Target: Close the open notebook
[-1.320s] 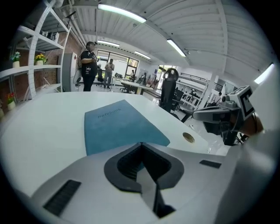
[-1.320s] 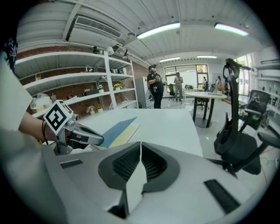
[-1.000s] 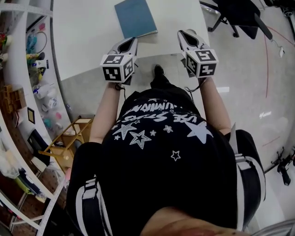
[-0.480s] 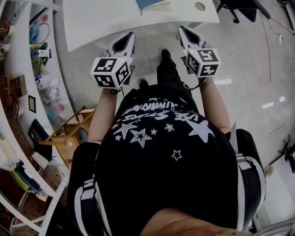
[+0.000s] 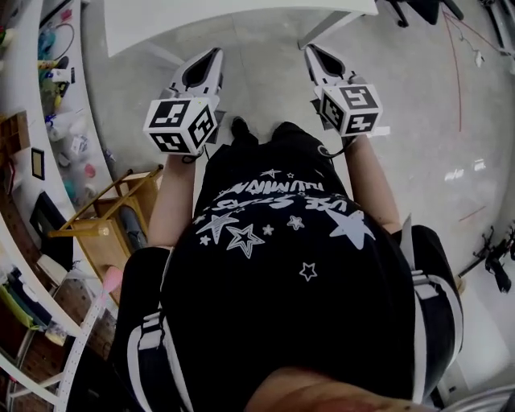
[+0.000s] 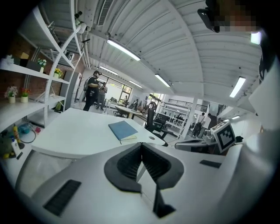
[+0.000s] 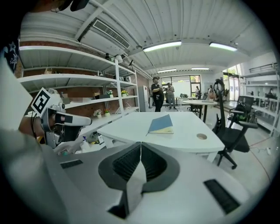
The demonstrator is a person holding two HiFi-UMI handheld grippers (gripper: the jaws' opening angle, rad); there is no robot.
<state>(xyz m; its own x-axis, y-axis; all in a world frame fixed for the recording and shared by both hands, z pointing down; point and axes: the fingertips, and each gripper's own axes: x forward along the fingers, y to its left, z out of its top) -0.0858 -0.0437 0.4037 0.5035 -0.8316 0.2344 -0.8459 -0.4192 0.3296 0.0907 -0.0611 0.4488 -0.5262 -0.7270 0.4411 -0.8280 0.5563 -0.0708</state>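
Observation:
The blue notebook (image 6: 124, 130) lies closed and flat on the white table (image 6: 74, 131); the right gripper view shows the notebook (image 7: 161, 124) near the middle of that table (image 7: 131, 127). It is out of the head view, where only the table's near edge (image 5: 201, 24) shows at the top. My left gripper (image 5: 216, 53) and right gripper (image 5: 311, 50) hang over the grey floor, well short of the table. Both are shut and hold nothing: the left gripper's (image 6: 141, 144) jaws meet, and so do the right gripper's (image 7: 141, 143).
Shelves (image 5: 48, 80) crowded with small items run along the left, with a wooden stool (image 5: 121, 217) beside them. A black office chair (image 7: 232, 127) stands at the table's right. Two people (image 7: 156, 94) stand far behind the table. A round hole (image 7: 201, 136) is in the tabletop.
Both grippers have drawn back from the table together with the person. The notebook has slid out of the head view's top, and the table now shows only at the top edge.

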